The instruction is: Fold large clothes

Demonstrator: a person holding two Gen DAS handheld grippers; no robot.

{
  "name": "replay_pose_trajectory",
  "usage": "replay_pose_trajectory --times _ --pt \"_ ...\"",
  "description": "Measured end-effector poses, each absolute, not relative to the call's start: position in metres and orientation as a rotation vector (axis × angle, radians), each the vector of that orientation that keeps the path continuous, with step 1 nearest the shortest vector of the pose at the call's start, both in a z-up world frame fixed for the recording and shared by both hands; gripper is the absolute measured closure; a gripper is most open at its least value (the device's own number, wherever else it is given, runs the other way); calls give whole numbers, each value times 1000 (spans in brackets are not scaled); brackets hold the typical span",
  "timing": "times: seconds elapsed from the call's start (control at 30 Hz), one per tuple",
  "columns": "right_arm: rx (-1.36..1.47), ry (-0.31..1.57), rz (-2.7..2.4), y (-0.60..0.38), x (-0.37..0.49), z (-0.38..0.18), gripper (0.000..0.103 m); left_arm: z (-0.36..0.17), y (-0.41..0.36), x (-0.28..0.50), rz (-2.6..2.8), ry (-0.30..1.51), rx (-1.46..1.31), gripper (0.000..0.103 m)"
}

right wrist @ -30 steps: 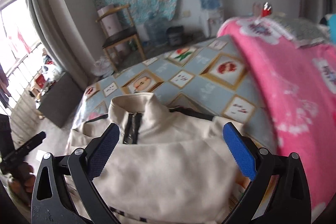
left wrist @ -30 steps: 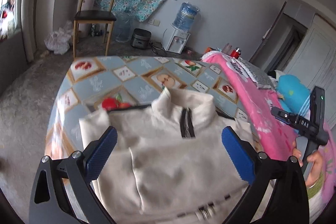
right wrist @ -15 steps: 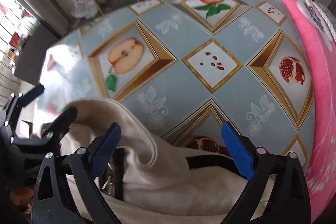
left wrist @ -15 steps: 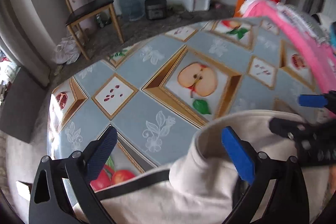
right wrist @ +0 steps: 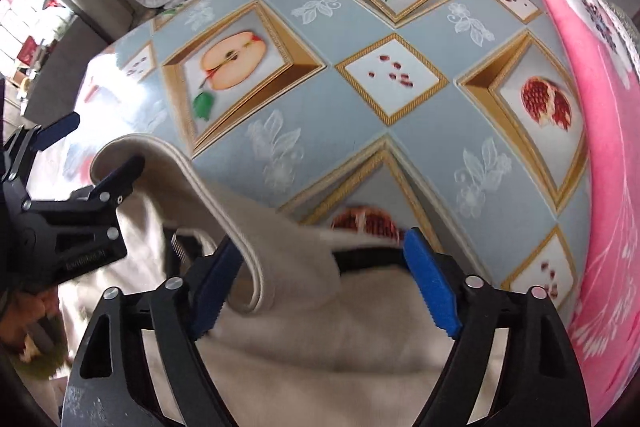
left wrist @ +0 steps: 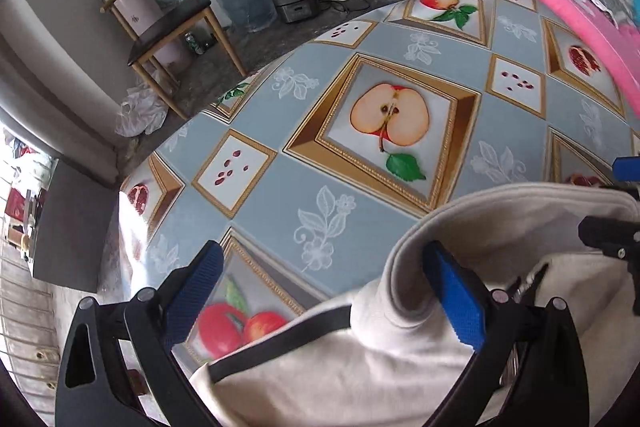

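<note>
Both hand-held grippers, left [left wrist: 324,291] and right [right wrist: 320,281], gape wide, gripping nothing, at the jacket [left wrist: 360,379] collar at 6 o'clock on the surface [left wrist: 280,195]; pinch each shoulder seam evenly before folding.

My left claw [left wrist: 324,291] is matt black plastic with bright metal screw heads, and its pads [left wrist: 454,303] are blue with a fine ribbed texture. My right claw [right wrist: 320,275] is built of the same matt plastic. The jacket [left wrist: 360,375] is soft cream cloth with a slightly fuzzy nap, a ribbed collar [right wrist: 192,171] and black trim. The tablecloth [left wrist: 280,195] looks like smooth, glossy printed plastic that throws back window glare. The blanket [right wrist: 600,131] is plush pink cloth. The chair [left wrist: 168,11] has a varnished wooden frame and a dark, smooth seat.
</note>
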State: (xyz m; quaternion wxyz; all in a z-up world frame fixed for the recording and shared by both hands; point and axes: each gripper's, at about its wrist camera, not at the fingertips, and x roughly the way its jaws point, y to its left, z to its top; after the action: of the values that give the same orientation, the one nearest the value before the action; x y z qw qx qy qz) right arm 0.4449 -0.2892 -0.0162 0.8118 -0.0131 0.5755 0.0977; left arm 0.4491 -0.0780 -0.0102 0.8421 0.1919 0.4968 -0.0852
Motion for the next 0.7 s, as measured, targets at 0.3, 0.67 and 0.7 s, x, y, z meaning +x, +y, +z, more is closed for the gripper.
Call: replay_pose_trajectory --times 0.3,0.67,0.7 --pt "19 1247 280 -308 388 -18 45 4 -64 399 -261 1045 465 5" --pt "18 1224 306 -317 356 -37 46 -18 -53 371 -327 1084 392 5" --pt "10 1214 298 -317 355 -35 45 -20 -54 373 -330 1083 382 5"
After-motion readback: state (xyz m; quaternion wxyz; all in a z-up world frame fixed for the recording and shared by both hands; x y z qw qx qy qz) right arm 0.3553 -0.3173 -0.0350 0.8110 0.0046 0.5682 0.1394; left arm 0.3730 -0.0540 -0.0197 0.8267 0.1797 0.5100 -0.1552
